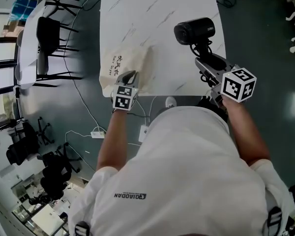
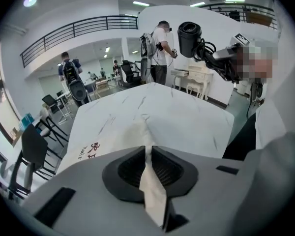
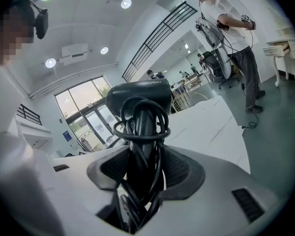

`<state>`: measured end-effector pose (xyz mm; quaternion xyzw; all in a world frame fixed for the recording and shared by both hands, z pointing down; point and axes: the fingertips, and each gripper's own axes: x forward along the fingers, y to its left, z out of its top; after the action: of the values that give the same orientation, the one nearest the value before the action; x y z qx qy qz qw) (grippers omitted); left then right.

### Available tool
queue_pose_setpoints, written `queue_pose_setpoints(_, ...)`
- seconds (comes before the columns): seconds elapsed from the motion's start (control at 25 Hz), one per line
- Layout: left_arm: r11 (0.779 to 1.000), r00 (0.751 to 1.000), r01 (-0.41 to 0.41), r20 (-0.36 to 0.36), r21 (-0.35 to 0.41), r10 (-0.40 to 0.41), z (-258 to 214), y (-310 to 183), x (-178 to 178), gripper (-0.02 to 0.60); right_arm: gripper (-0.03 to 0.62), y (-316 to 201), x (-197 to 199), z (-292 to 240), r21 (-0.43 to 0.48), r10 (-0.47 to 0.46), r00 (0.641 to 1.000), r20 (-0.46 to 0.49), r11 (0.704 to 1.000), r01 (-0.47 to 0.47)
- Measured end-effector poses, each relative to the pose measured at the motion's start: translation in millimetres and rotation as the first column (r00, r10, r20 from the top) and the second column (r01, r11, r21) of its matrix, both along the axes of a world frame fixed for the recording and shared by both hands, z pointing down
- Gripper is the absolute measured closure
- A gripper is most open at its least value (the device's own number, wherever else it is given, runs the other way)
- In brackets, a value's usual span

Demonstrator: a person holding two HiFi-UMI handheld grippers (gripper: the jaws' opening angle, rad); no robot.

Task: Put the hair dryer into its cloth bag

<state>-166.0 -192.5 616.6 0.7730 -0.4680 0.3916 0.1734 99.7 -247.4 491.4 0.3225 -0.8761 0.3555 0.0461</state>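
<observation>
Left gripper (image 1: 129,76) (image 2: 148,167): fingers nearly together, clamped on a thin upright fold of the cloth bag (image 1: 125,65) (image 2: 113,139); the fabric fills the narrow gap between the pads and trails out behind them. Ahead of these fingers the rest of the bag lies flat on the table (image 1: 172,9) (image 2: 191,117), with a raised crease running away from the fingertips; dark lettering (image 1: 114,65) (image 2: 88,150) sits on the cloth to the left of the fingers.

Right gripper (image 1: 205,59) (image 3: 142,167): fingers wide, closed on the handle of the hair dryer (image 1: 194,31) (image 3: 137,98); the black cord (image 3: 155,132) is looped round the handle and caught between the pads with it. The dryer's barrel stands just beyond the fingertips, held off the table surface, over its right part.

The dryer is outside the bag and well apart from the left fingers; the bag's pinched edge is at the near-left corner of the table.
</observation>
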Motion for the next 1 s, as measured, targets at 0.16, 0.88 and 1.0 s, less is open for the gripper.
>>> queue_pose_setpoints(0.16,1.0,0.995,-0.003,0.096,-0.002,0.004,9,4,3,0.473,0.376,0,-1,0,0.001,-0.017,1.0,0.002,1.0,0.017)
queue_pose_setpoints(0.88,0.997,0.702,-0.017,0.709,-0.08,0.068,80,-30,-11,0.292,0.376,-3,31,20,-0.05,0.031,0.999,0.013,0.998,-0.03)
queue_pose_setpoints(1.0,0.997,0.686,0.025,0.727,-0.077,0.04,73,-32,-23,0.332,0.376,-4,37,20,-0.053,0.035,0.999,0.012,0.998,-0.034)
